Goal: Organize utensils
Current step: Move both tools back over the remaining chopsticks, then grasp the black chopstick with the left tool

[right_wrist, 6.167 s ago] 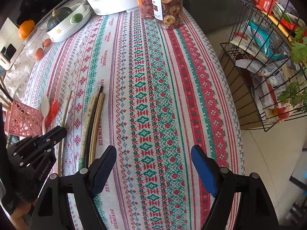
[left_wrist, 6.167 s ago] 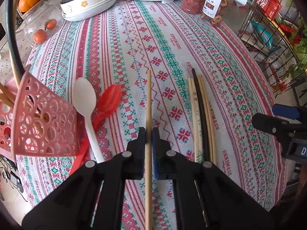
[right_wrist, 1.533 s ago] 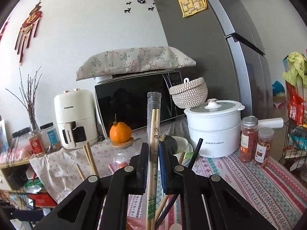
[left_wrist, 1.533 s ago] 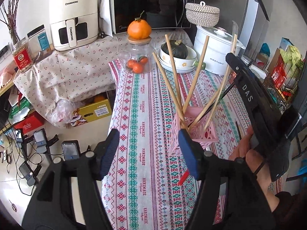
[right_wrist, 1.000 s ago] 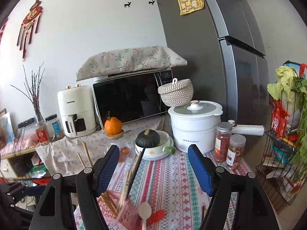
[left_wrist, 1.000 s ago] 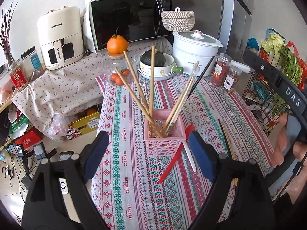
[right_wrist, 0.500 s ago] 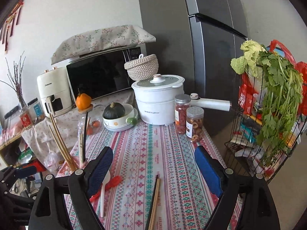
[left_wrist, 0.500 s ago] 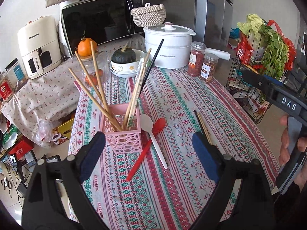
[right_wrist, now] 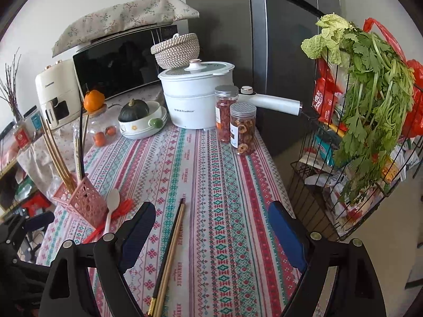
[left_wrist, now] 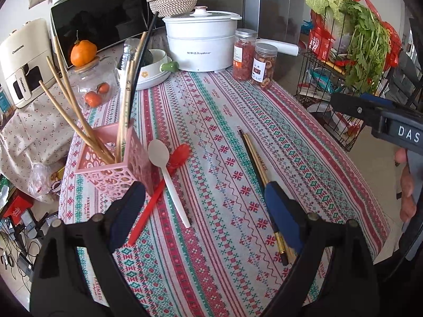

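A pink perforated holder (left_wrist: 116,169) stands at the left of the patterned tablecloth (left_wrist: 211,116), with several chopsticks (left_wrist: 79,121) upright in it. Beside it lie a white spoon (left_wrist: 158,153) and a red spoon (left_wrist: 179,152), crossing each other. A black chopstick and two wooden ones (left_wrist: 253,158) lie together further right. My left gripper (left_wrist: 203,206) hangs open above the cloth, empty, between the spoons and the loose chopsticks. My right gripper (right_wrist: 211,232) is open and empty too, with the loose chopsticks (right_wrist: 170,248) below its left finger. The right wrist view shows the holder (right_wrist: 84,200) at left.
At the table's far end stand a white cooker (left_wrist: 201,45), two jars (left_wrist: 253,60), stacked bowls with a squash (right_wrist: 140,121) and a glass jar of small oranges (left_wrist: 92,89). A wire rack with greens (right_wrist: 364,100) stands off the right edge.
The right gripper let its chopsticks go into the holder and opened. Both grippers swung right and tipped down toward the table; the holder has slid to the left in both views.
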Available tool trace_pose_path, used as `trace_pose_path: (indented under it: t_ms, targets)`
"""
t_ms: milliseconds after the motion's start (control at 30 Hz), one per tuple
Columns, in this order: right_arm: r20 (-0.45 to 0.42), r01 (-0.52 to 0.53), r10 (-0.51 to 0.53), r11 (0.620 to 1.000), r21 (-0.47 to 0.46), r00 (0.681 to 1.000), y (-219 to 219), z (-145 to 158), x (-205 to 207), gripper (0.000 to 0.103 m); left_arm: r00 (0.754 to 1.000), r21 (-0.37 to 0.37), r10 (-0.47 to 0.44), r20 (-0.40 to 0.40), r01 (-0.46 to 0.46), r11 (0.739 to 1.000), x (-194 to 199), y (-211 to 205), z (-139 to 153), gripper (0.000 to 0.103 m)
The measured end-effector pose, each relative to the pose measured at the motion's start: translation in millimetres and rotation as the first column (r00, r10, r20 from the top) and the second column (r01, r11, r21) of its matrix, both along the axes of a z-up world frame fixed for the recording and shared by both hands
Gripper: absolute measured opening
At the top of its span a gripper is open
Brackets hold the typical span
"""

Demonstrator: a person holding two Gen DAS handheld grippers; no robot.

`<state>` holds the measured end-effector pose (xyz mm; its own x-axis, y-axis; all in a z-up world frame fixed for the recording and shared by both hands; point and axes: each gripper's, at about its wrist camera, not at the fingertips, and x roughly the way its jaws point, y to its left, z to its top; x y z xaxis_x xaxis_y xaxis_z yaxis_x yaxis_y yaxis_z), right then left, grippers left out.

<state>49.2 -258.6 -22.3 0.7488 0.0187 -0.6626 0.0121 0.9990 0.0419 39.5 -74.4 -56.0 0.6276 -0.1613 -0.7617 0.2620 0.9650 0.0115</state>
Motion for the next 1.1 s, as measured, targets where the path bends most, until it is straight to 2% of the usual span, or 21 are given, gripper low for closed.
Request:
trace_pose_path:
  t_ms: [133, 233, 333, 400, 433, 567, 767, 1100]
  targets:
    - [-0.034, 0.005, -0.005, 1.0, 0.007, 0.999, -12, -5, 8, 0.088, 0.999, 0.006, -0.028, -0.032, 0.028, 1.0, 7, -17, -12, 0.09]
    - [-0.052, 0.005, -0.007, 0.999, -0.036, 0.999, -16, -9, 15, 0.088, 0.996, -0.006, -0.045, -0.076, 0.045, 0.999, 17, -28, -23, 0.078]
    - [-0.081, 0.006, -0.013, 0.996, -0.092, 0.997, -17, -14, 22, 0.088, 0.989, -0.048, -0.042, -0.144, 0.035, 0.998, 30, -37, -35, 0.061]
    - [-0.115, 0.014, -0.025, 0.995, -0.096, 0.993, -19, -18, 26, 0.088, 0.98, -0.075, -0.038, -0.193, 0.024, 0.997, 42, -42, -45, 0.042]
    - [-0.133, 0.021, -0.034, 0.995, -0.097, 0.991, -21, -20, 28, 0.088, 0.976, -0.085, -0.034, -0.214, 0.016, 0.996, 48, -44, -50, 0.038]
    - [-0.182, 0.036, -0.057, 0.993, -0.115, 0.982, -26, -26, 35, 0.088, 0.963, -0.108, -0.042, -0.264, 0.014, 0.994, 71, -57, -64, 0.01]
    - [-0.223, 0.037, -0.063, 0.992, -0.118, 0.973, -31, -34, 41, 0.088, 0.947, -0.096, -0.043, -0.319, 0.013, 0.995, 98, -74, -83, 0.01]
    - [-0.249, 0.043, -0.072, 0.992, -0.121, 0.966, -33, -38, 44, 0.088, 0.944, -0.054, -0.061, -0.324, 0.046, 0.998, 117, -88, -90, 0.008]
